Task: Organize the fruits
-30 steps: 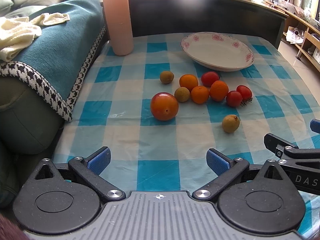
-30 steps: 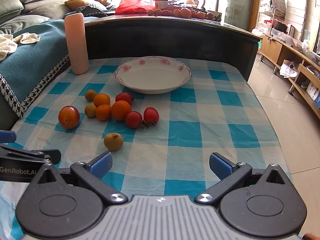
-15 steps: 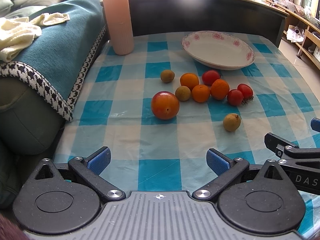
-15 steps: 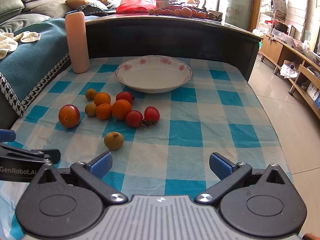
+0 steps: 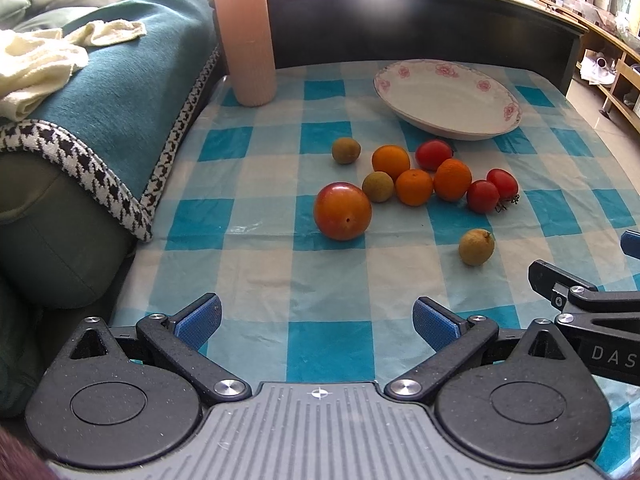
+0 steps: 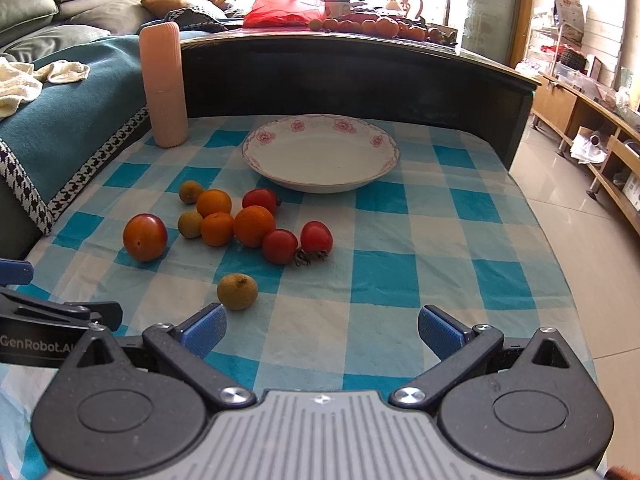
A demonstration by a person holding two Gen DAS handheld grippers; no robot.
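**Desk:** Where do things stand on the blue-and-white checked tablecloth (image 6: 384, 276)?

**Me:** Both my tongs sit low at the near edge with nothing in them. My left gripper (image 5: 316, 320) has its blue pads spread wide; my right gripper (image 6: 322, 330) is spread just as wide. The fruit lies loose mid-cloth: a large orange-red tomato (image 5: 342, 211) nearest my left tongs, three small oranges (image 5: 414, 187) bunched with three small red tomatoes (image 5: 483, 196), and a yellow-brown round fruit (image 6: 237, 291) alone, just beyond my right tongs' left pad. The white shallow dish with pink flowers (image 6: 320, 152) stands bare behind them.

**Desk:** The first pick?

**Me:** I judge the lone fruit for the right tongs. I would centre it between the pads, come in level with the cloth and close gently, since round fruit rolls and ripe skin bruises.

**Desk:** Room to move?

**Me:** Open cloth on the right, though the table drops to tiled floor (image 6: 580, 240) there. A tall ribbed pink cylinder (image 5: 244, 32) and the teal throw with houndstooth trim (image 5: 120, 92) crowd the left; a dark raised board (image 6: 360, 76) walls the far side
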